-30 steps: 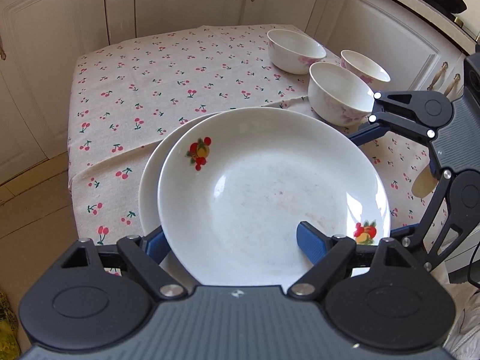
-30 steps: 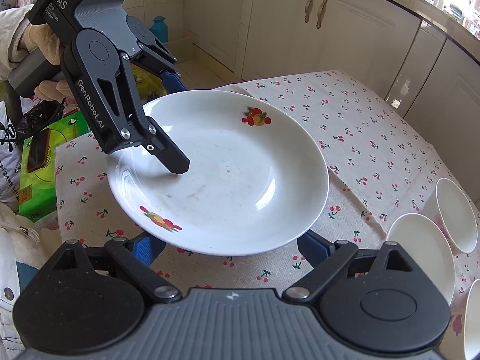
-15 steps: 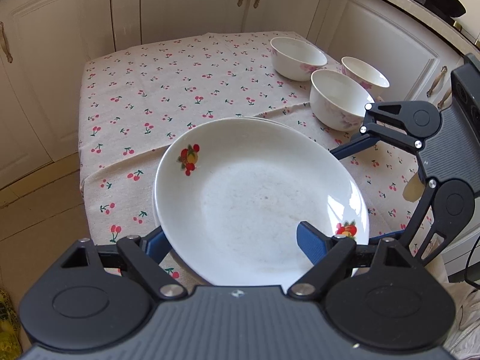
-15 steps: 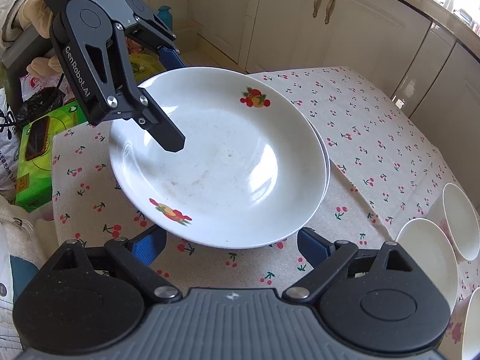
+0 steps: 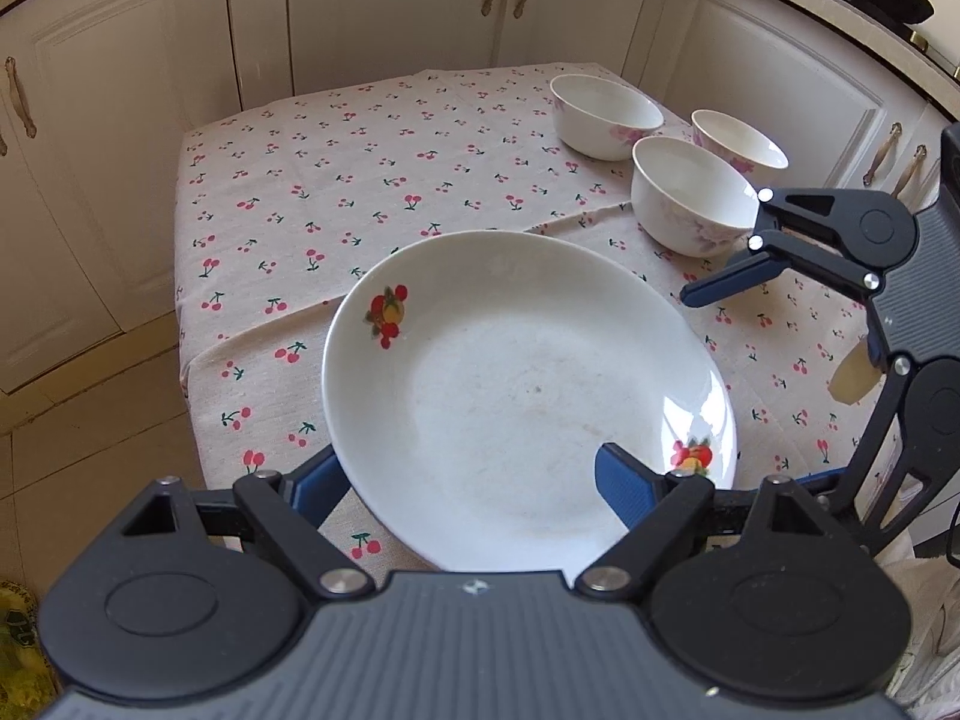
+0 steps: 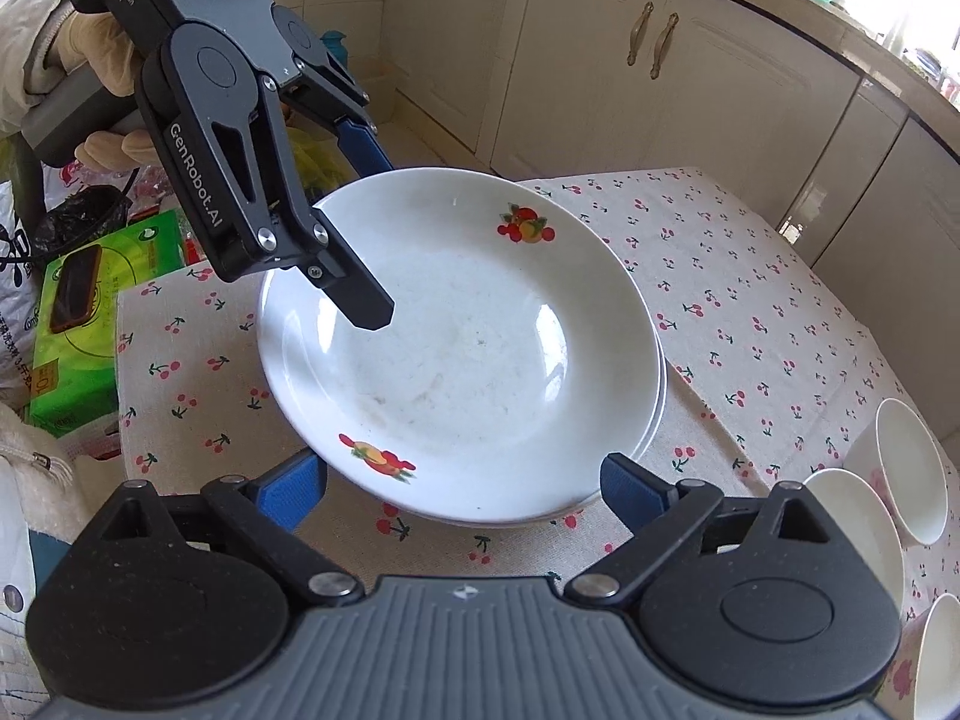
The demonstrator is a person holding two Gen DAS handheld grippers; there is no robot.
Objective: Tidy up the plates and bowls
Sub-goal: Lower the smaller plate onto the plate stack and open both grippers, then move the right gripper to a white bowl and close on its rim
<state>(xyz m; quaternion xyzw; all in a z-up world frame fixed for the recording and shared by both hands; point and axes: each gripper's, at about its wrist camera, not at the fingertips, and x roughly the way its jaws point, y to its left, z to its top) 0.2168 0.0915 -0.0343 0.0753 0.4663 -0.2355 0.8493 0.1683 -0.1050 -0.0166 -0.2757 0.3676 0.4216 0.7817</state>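
Note:
A white plate with fruit prints (image 5: 516,396) (image 6: 462,348) lies stacked on another white plate, whose rim (image 6: 657,396) shows underneath. My left gripper (image 5: 468,480) (image 6: 372,228) is open, one finger above the plate's near rim and one beside it. My right gripper (image 6: 465,486) (image 5: 756,372) is open and empty, just short of the plates' edge. Three white bowls (image 5: 690,201) (image 5: 603,114) (image 5: 738,141) stand at the far right of the table; they also show in the right wrist view (image 6: 858,534).
The table (image 5: 336,192) has a cherry-print cloth. Cream kitchen cabinets (image 5: 372,6) surround it. A green box (image 6: 72,324) and bags lie beside the table, behind my left gripper.
The top plate has come down onto the lower plate and lines up with it. My left gripper has let go of it and pulled back a little.

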